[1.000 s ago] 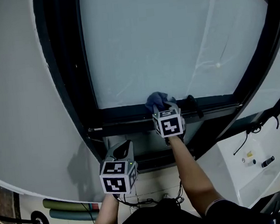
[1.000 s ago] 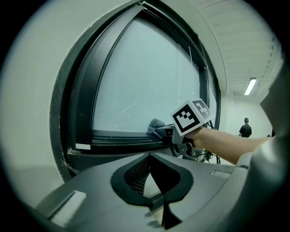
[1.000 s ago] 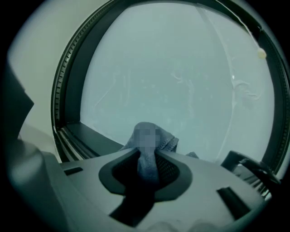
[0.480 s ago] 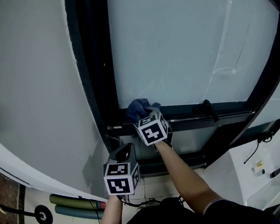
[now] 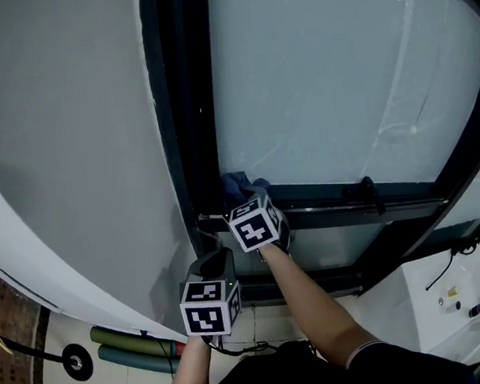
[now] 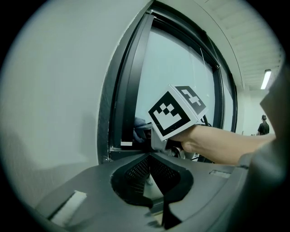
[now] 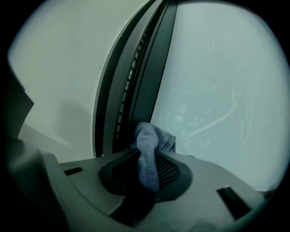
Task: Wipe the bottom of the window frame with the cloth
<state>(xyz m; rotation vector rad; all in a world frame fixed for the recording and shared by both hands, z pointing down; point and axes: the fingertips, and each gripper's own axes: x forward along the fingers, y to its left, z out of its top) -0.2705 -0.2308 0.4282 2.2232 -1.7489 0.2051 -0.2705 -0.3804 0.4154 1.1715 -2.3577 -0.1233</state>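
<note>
Cloth [image 5: 237, 184] mid-frame, at window frame [image 5: 333, 195] bottom-left corner | right gripper [image 7: 147, 168] clamped on cloth | left gripper [image 6: 149, 179] jaws together, empty | risk: cloth may snag in corner and pull free

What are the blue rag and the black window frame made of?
The blue rag, pinched in the right gripper, looks like soft woven or knitted fabric: it has a fuzzy surface, floppy folds and a stitched hem. The black window frame looks like painted or coated metal, perhaps aluminium, with straight, smooth, matte rails and sharp edges. Hard plastic can't be ruled out.
</note>
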